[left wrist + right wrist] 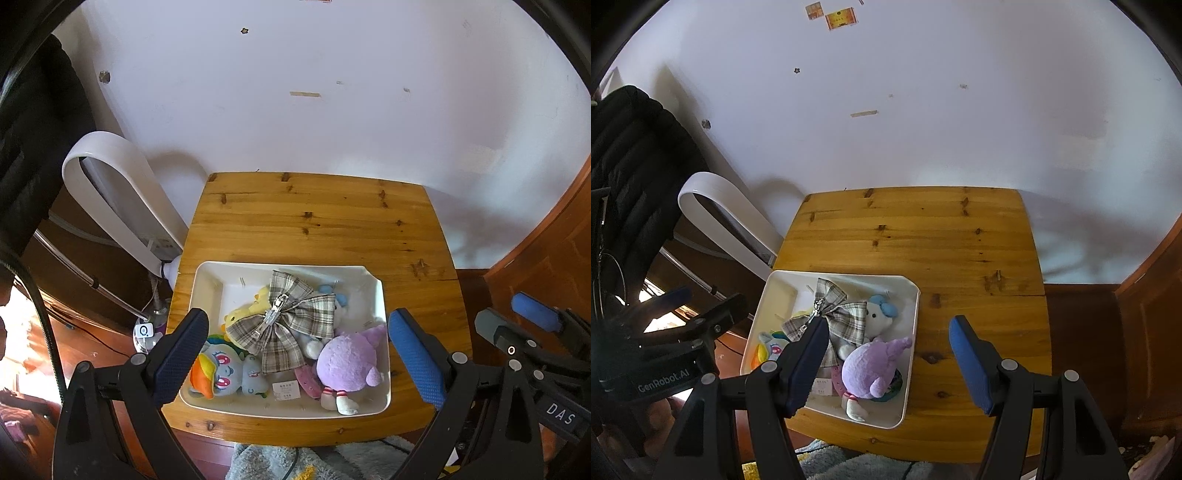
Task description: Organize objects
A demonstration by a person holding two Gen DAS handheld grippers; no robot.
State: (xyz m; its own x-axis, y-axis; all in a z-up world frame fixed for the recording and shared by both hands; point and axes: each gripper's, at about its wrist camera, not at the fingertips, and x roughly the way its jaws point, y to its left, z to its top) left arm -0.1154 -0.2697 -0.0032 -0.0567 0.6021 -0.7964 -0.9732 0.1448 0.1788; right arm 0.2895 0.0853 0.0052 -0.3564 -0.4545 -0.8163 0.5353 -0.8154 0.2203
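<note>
A white bin (pixel 210 291) (pixel 842 275) sits at the near left of a wooden table (pixel 314 221) (pixel 916 229). It holds a plaid bow (pixel 284 325) (pixel 846 317) lying on top, a purple plush (pixel 347 360) (pixel 868 369), a rainbow-maned plush (pixel 221 373), a yellow plush (pixel 245 310) and a white plush with blue ears (pixel 881 317). My left gripper (pixel 299 354) hangs open above the bin, its fingers straddling it. My right gripper (pixel 890 363) is open above the bin's right edge and the bare wood. Neither holds anything.
A white curved appliance (pixel 110 184) leans left of the table, with a dark padded chair (pixel 635 147) behind it. A wall backs the table and wooden furniture (pixel 546 251) stands to the right. A grey fluffy rug (pixel 277 461) lies below the front edge.
</note>
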